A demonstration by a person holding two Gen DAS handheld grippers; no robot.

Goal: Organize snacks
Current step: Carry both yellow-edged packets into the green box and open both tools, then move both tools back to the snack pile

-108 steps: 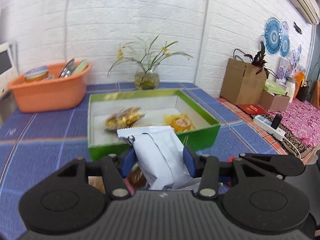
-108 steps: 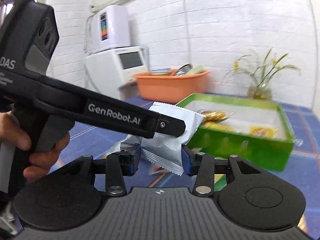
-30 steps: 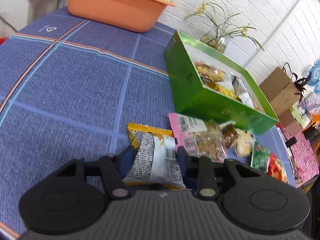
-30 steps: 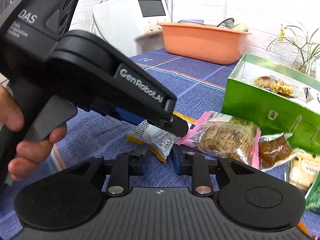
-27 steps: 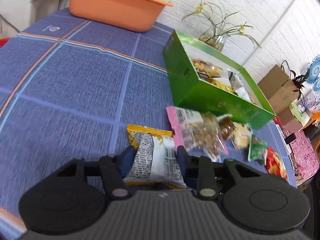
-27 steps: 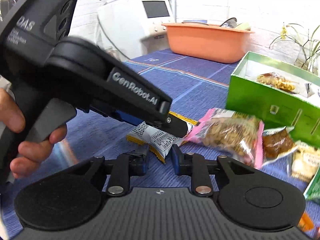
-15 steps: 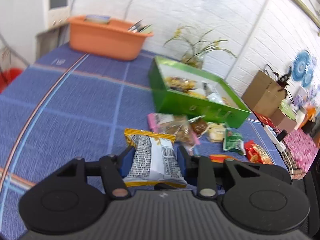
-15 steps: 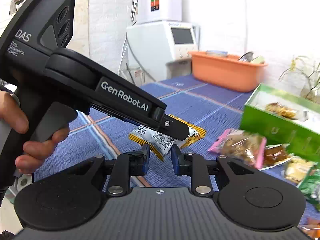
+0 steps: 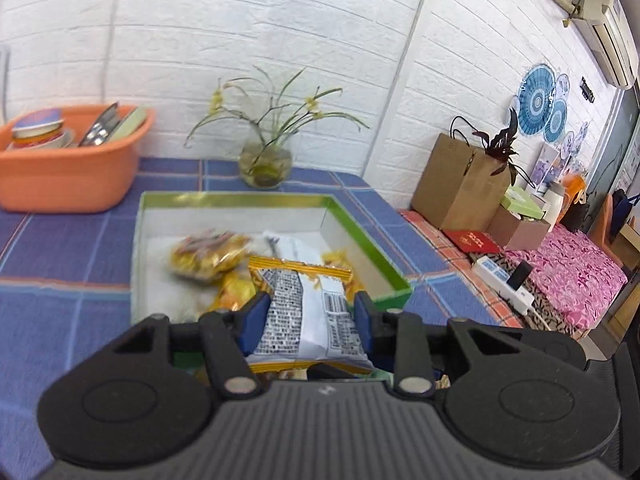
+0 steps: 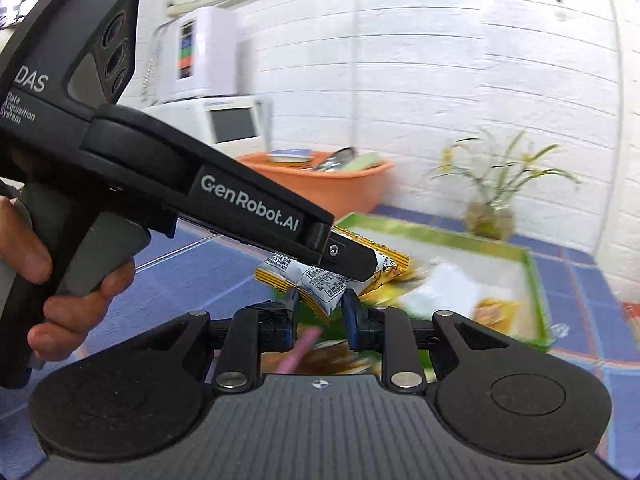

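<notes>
Both grippers clamp one yellow-edged snack packet (image 9: 306,316): the left hand-held gripper (image 9: 306,320) across its middle, the right hand-held gripper (image 10: 319,312) on a corner. The green box (image 9: 368,248) lies just ahead and below, so carrying forward and letting go likely comes next.

The snack packet (image 9: 306,312) was glossy printed film, crinkled at its seams. The left gripper (image 9: 306,316) was matt black plastic, ribbed toward six o'clock. The green box (image 9: 370,242) looked like glossy card, perhaps. At nine o'clock, the orange basin (image 9: 68,176) was smooth plastic.
</notes>
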